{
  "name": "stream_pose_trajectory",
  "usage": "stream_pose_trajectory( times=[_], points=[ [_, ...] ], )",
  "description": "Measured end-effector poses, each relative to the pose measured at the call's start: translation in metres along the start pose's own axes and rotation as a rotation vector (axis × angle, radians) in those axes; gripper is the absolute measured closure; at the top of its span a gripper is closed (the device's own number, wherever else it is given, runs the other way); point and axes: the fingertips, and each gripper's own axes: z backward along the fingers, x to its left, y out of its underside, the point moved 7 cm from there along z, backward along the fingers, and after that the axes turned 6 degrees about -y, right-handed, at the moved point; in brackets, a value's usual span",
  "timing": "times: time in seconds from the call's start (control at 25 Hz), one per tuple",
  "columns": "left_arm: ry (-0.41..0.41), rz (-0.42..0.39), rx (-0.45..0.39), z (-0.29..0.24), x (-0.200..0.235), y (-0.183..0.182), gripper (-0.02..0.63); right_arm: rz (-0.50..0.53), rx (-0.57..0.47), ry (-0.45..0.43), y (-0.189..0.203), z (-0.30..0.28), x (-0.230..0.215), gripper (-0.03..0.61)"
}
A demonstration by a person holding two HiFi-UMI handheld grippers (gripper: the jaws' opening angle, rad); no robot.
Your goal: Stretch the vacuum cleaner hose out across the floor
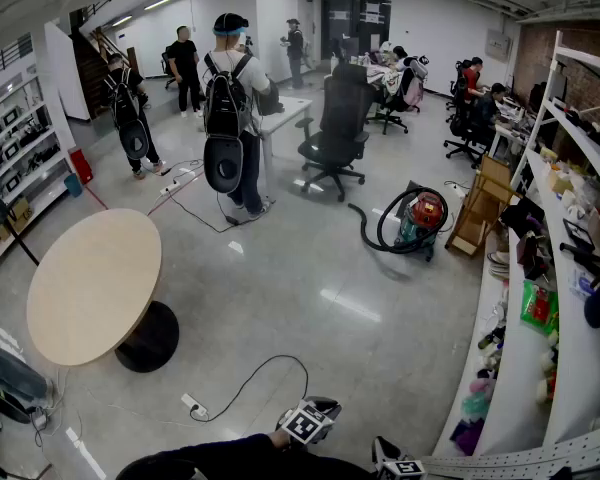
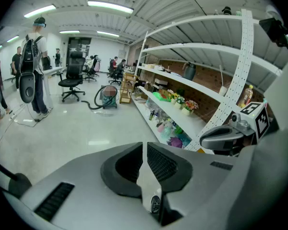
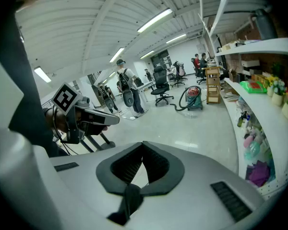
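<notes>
Head view: the shelves (image 1: 517, 366) on my right hold bottles and packets. The red vacuum cleaner (image 1: 422, 216) sits on the glossy floor (image 1: 280, 298) well ahead of me, with its hose (image 1: 370, 242) curled beside it.

Left gripper view: my left gripper (image 2: 145, 150) is clenched on nothing.

Right gripper view: my right gripper (image 3: 143, 152) is also clamped together, empty.

Left gripper (image 1: 318, 411) at 6 o'clock in head view, jaws closed, nothing between them. Right gripper (image 1: 388, 455) at 5 o'clock, jaws closed too, empty. Dark left sleeve (image 1: 210, 460) enters from 7 o'clock.
</notes>
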Motion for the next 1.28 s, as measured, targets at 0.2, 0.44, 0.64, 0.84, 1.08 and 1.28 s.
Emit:
stream_pose_trajectory(
  times=[0.2,0.44,0.64,0.84,1.08,1.28],
  points=[
    [0.097,-0.083,0.027,-0.01,-0.119,0.016,0.569,-0.058,-0.018,0.022,0.041,0.075,-0.038,0.563],
    [0.051,-0.034,0.078,-0.017,-0.139,0.026,0.569,-0.096,-0.023,0.025,0.061,0.102,-0.056,0.563],
    [0.053,-0.041,0.047,-0.024,-0.136,0.013,0.569,-0.098,-0.038,0.041,0.054,0.097,-0.068,0.563],
    [0.048,0.004,0.014,-0.021,-0.093,0.006,0.569,-0.063,-0.004,0.062,0.034,0.063,-0.064,0.563],
    [0.045,0.093,-0.041,-0.018,-0.019,-0.008,0.569,0.008,0.058,0.08,-0.01,0.011,-0.041,0.563],
    [0.06,0.135,-0.033,-0.023,0.044,-0.004,0.569,0.037,0.101,0.105,-0.039,-0.035,-0.023,0.563]
  ],
)
